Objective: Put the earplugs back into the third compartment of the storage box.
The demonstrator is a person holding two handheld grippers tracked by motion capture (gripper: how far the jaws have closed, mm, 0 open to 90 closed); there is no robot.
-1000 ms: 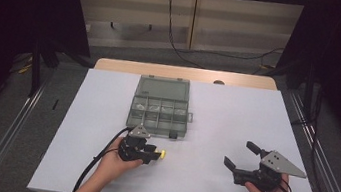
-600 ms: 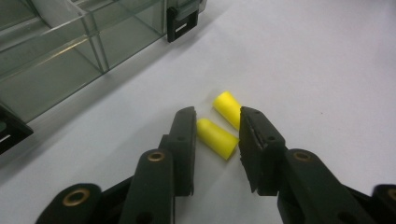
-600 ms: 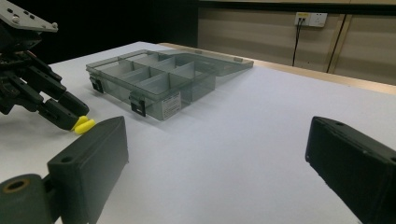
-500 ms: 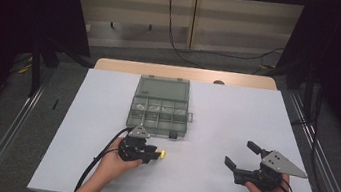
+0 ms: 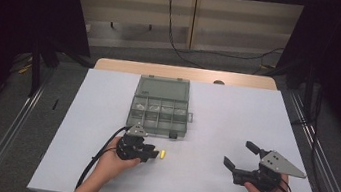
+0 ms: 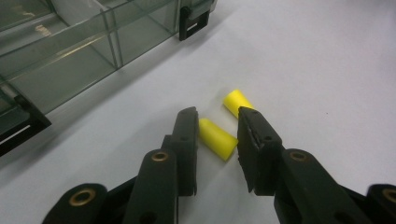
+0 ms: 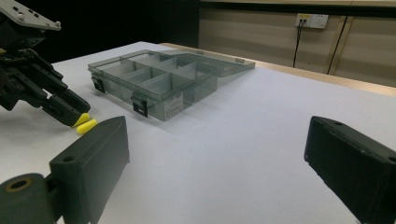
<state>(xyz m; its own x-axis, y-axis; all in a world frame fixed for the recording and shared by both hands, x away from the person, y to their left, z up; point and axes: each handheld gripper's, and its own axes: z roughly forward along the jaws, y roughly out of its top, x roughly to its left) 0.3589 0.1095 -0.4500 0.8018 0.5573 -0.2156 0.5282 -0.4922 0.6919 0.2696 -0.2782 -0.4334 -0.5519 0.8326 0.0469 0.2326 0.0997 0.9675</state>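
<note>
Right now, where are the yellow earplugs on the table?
In the left gripper view, one yellow earplug lies on the white table between the left gripper's jaws, the other earplug just beyond, near the open compartment box.

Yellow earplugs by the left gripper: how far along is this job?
Done: the compartment box lies open on the table. In hand: the left gripper has been closing around one yellow earplug, not yet clamped. Left: gripping it, the second earplug beyond, and boxing both. The right gripper waits open.
</note>
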